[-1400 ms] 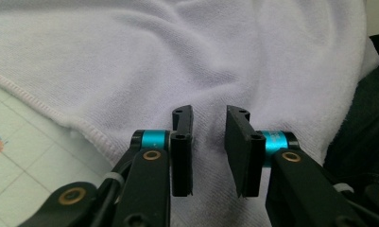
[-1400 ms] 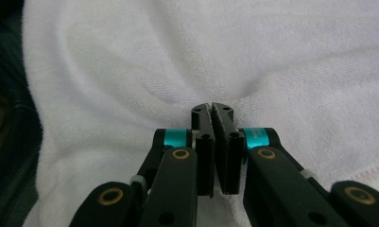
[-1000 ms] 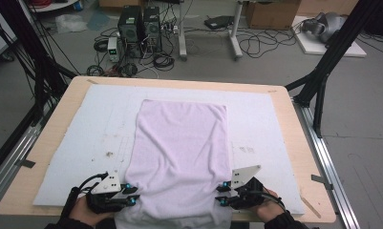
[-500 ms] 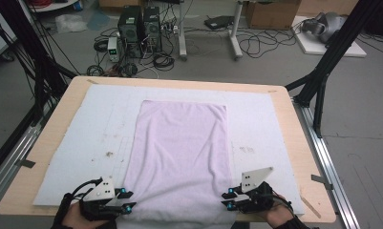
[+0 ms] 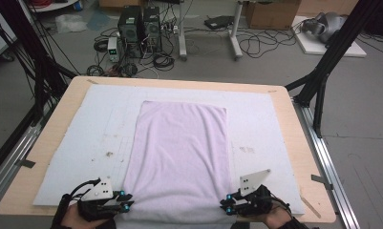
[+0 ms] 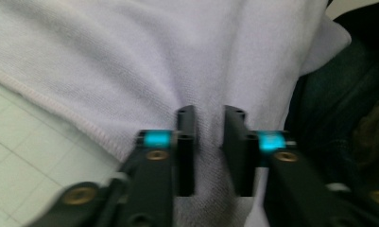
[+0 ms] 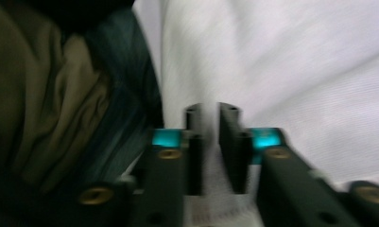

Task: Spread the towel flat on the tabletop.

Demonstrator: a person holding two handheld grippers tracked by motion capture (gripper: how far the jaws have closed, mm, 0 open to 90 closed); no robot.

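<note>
High view: my lilac towel (image 5: 182, 157) lies flat mid-table on the white mat (image 5: 74, 143), near edge draping off. It looks soft, light and floppy, so corners are the places to take.

Left gripper view: left gripper (image 6: 209, 120), jaws just narrowing, pinches a fold.

Right gripper view: right gripper (image 7: 210, 118) nearly closed on cloth; blurred, near hem hidden.

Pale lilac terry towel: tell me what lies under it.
The pale lilac terry towel lies on a white gridded mat that covers a wooden tabletop. The mat beneath the towel is covered, so nothing there can be seen.
</note>
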